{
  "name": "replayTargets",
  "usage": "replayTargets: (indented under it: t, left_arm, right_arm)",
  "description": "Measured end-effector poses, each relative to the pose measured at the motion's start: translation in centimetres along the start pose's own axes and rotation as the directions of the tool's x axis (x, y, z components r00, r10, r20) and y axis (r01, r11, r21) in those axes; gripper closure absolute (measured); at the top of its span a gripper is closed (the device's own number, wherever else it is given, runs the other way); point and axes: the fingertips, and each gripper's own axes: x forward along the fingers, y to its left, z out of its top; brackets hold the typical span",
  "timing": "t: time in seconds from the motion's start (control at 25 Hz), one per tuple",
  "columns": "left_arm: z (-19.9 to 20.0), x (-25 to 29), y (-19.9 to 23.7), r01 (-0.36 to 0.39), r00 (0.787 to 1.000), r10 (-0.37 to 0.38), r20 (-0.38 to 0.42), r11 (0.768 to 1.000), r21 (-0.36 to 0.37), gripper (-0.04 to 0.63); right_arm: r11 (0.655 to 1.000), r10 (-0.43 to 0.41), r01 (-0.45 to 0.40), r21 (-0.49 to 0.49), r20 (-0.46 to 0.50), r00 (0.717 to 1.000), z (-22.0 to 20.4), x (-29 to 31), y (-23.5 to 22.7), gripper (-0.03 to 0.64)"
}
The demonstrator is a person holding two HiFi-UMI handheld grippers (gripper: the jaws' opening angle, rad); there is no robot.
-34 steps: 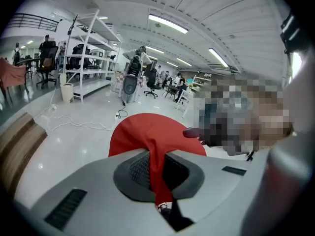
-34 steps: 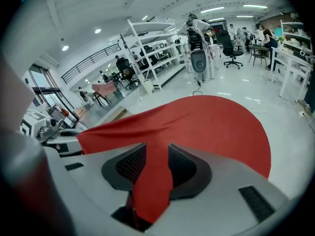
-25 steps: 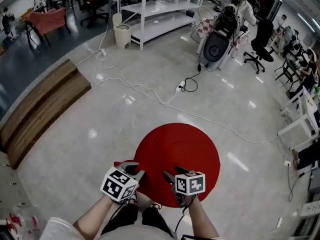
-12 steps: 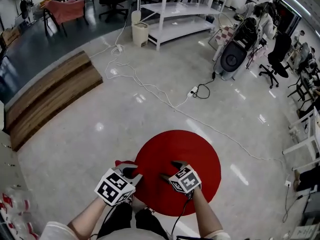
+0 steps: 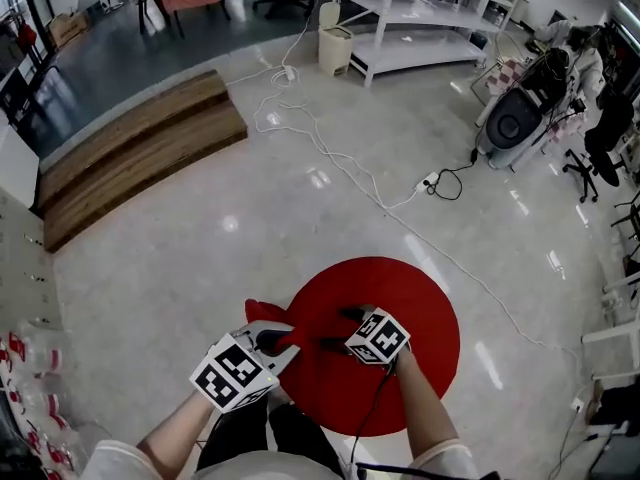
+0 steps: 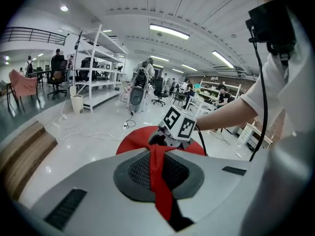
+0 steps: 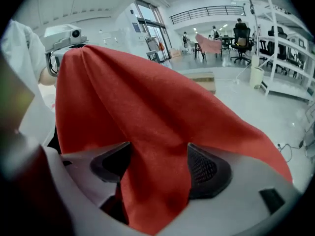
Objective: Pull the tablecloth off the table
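The left gripper's point(image 6: 158, 154) fingers point(image 6: 135, 170) are pressed together on a thin fold of the red tablecloth point(image 5: 400, 303), a strip of it running down the seam between them. The right gripper's point(image 7: 158, 167) fingers stand wide apart and have just been opening. A raised ridge of the same cloth passes between them, draped rather than pinched (it brushes one pad at most, and I see no squeeze). Only the left hand has a hold.

In the head view, the left fingers sit at the cloth's rim at about 8 o'clock on the red disc, where a small peak of fabric is lifted off the edge. From there the gathered ridge runs toward 3 o'clock, straight into the right fingers, which lie just inside the rim and point back toward 9 o'clock. So the ridge's long axis lies along the line between the two grippers. The rest of the cloth spreads flat from both sets of fingers toward 1 to 2 o'clock and hides the round tabletop completely, with pale floor point(image 5: 200, 228) all around.

The person stands at the disc's 6 to 7 o'clock, so I judge the pull has to come back that way, led by the left hand, the right closing on the ridge first
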Motion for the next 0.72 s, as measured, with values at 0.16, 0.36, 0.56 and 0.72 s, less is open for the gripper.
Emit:
replayTargets:
  t: [0.16, 0.36, 0.56, 0.72]
  left_arm:
    - [0.6, -0.8, -0.5, 0.025, 0.999, -0.026, 0.036, 0.999, 0.026, 0.577]
    - [0.7, -1.3, -0.6, 0.028, 0.999, -0.030, 0.037, 0.999, 0.043, 0.577]
    - [0.6, -1.3, 0.0, 0.031, 0.998, -0.033, 0.044, 0.999, 0.042, 0.577]
    - [0.5, -0.9, 0.1, 0.041, 0.998, -0.042, 0.040, 0.998, 0.042, 0.577]
  right_arm:
    - [0.993, 0.113, -0.114, 0.042, 0.017, 0.993, 0.2, 0.8, 1.7, 0.264]
    - [0.976, 0.192, -0.196, 0.093, 0.048, 0.980, 0.1, 0.9, 3.1, 0.330]
    - [0.982, 0.174, -0.176, 0.070, 0.040, 0.984, 0.3, 0.8, 3.5, 0.410]
    - [0.993, 0.110, -0.111, 0.039, 0.022, 0.994, 0.2, 0.8, 3.7, 0.481]
